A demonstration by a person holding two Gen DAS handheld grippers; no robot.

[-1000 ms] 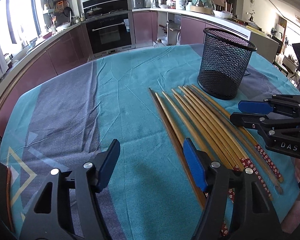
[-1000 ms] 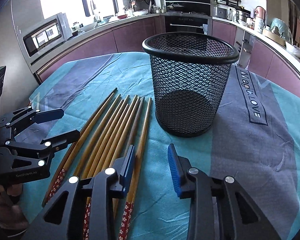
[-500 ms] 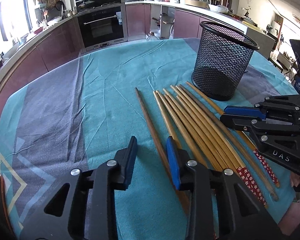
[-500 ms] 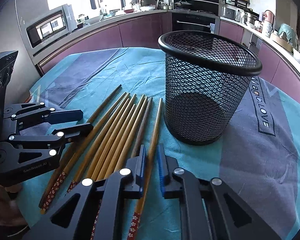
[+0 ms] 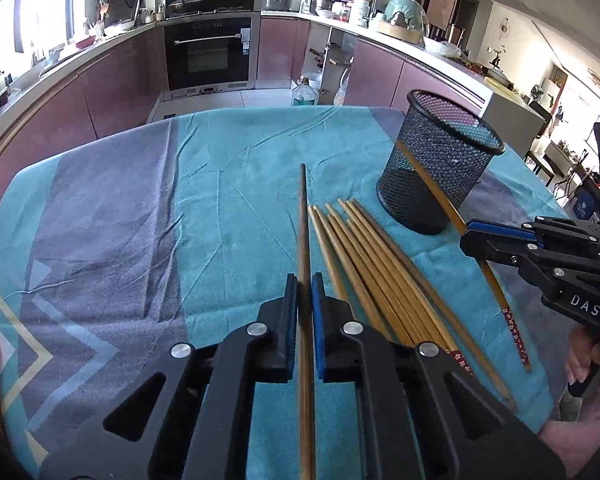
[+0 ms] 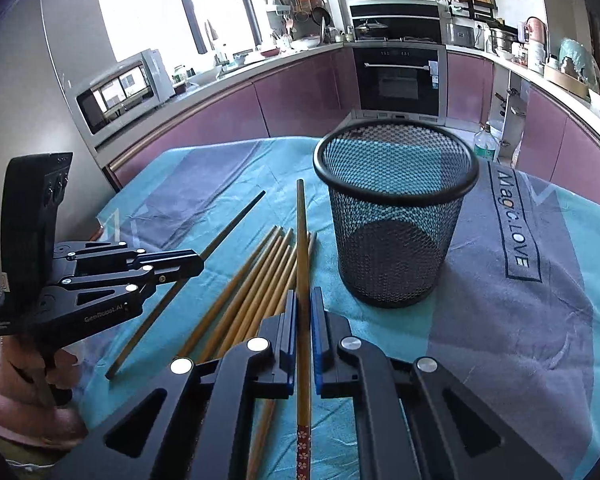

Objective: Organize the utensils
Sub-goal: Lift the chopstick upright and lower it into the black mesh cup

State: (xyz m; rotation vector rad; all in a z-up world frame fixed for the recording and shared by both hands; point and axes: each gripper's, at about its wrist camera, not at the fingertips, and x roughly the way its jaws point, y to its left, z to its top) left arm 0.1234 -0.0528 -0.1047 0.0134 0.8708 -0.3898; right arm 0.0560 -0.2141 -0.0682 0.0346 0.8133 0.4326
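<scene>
Between each tool's (image 5: pixel 305 280) clamped pads, one chopstick (image 5: pixel 303 232), butt end out of frame.

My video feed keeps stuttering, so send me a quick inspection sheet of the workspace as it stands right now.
Surface: teal and grey tablecloth, wrinkled, printed lettering near the basket.
Job's things: black mesh basket upright, nothing inside; bundle of loose chopsticks lying on the cloth beside it.
Clutter: nothing seen on the cloth.
Grippers: left gripper shut on a dark chopstick; right gripper shut on a flower-patterned chopstick, its tip raised beside the basket rim.
Cables: nothing seen.
Surroundings: kitchen with purple cabinets, built-in oven, microwave, crowded countertops.
</scene>
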